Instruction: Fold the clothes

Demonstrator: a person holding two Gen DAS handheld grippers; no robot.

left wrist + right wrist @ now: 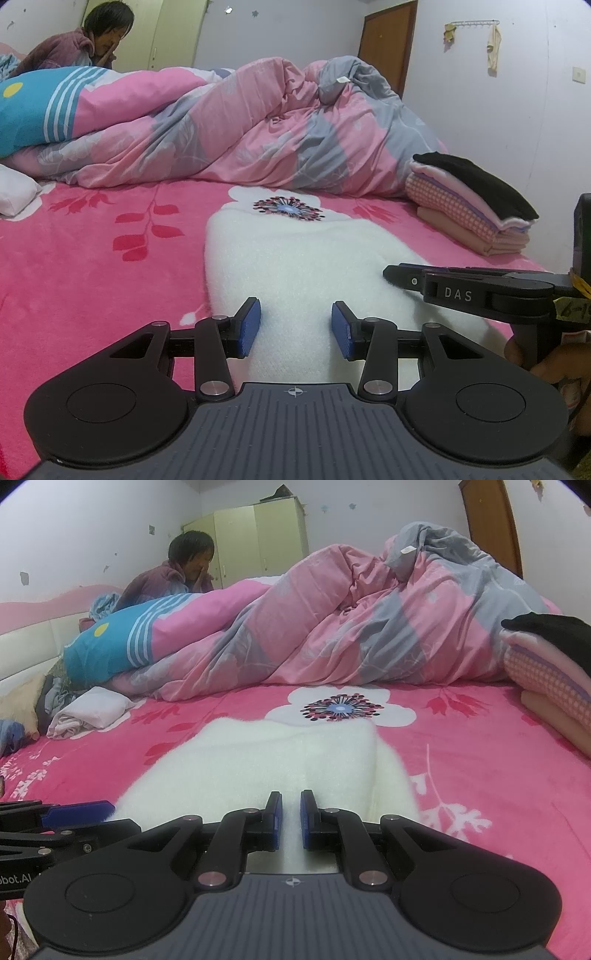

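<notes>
A white fleece garment point(295, 251) lies folded lengthwise on the pink flowered bed cover point(92, 258). My left gripper point(296, 328) is at the garment's near end. Its blue pads point(251, 328) stand apart with a thick ridge of fleece filling the gap between them. My right gripper point(291, 821) is nearly closed, its pads point(276, 821) pinching a thin fold of the same garment point(280, 760). The right gripper point(406, 277) also shows side-on at the fleece's right edge in the left wrist view. The left gripper point(92, 808) shows at the fleece's left edge in the right wrist view.
A stack of folded clothes point(476, 206), black piece on top, sits at the bed's right edge. A rumpled pink and grey quilt point(258, 125) fills the back of the bed. A person point(85, 40) sits behind it. Loose laundry point(88, 710) lies at the left.
</notes>
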